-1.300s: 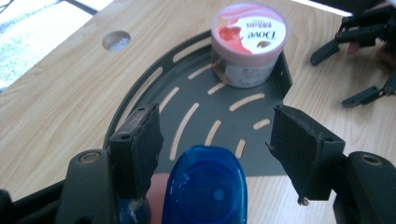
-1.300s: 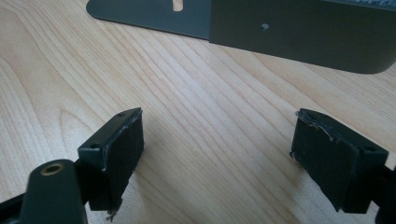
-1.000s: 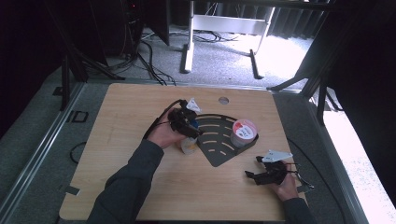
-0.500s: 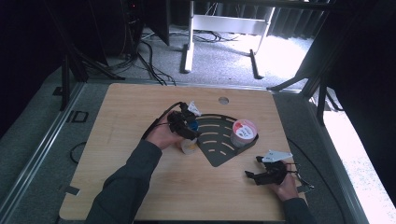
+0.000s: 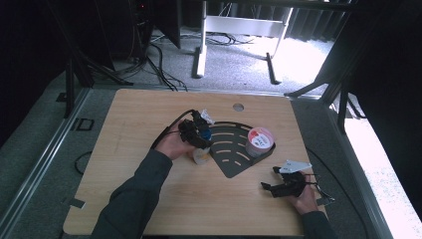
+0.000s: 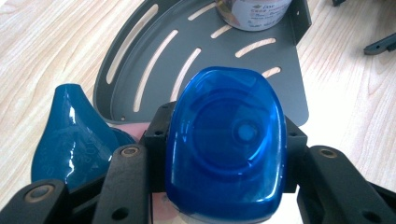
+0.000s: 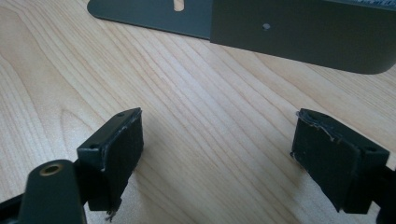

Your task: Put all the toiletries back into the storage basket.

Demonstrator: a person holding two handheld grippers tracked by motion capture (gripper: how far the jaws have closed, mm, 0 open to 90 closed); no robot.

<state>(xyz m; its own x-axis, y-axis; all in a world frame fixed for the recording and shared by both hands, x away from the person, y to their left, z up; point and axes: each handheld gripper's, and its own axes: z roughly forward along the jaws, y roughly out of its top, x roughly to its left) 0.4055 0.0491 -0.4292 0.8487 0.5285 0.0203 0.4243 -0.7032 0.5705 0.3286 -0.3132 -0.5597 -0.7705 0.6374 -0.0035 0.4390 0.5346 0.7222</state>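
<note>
The left gripper (image 6: 224, 154) has just been closing its jaws — pads now against the translucent blue plastic bottle cap (image 6: 225, 144).

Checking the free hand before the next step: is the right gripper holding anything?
No: the right gripper has its jaws wide apart with bare wooden table between them.

Daylight floods in from the upper right of the high view, bleaching the floor (image 5: 293, 55) there, while the left edge stays dark. The surface (image 5: 124, 149) is evenly lit. Glare streaks the blue cap (image 6: 226, 140), which is slightly soft close up.
</note>
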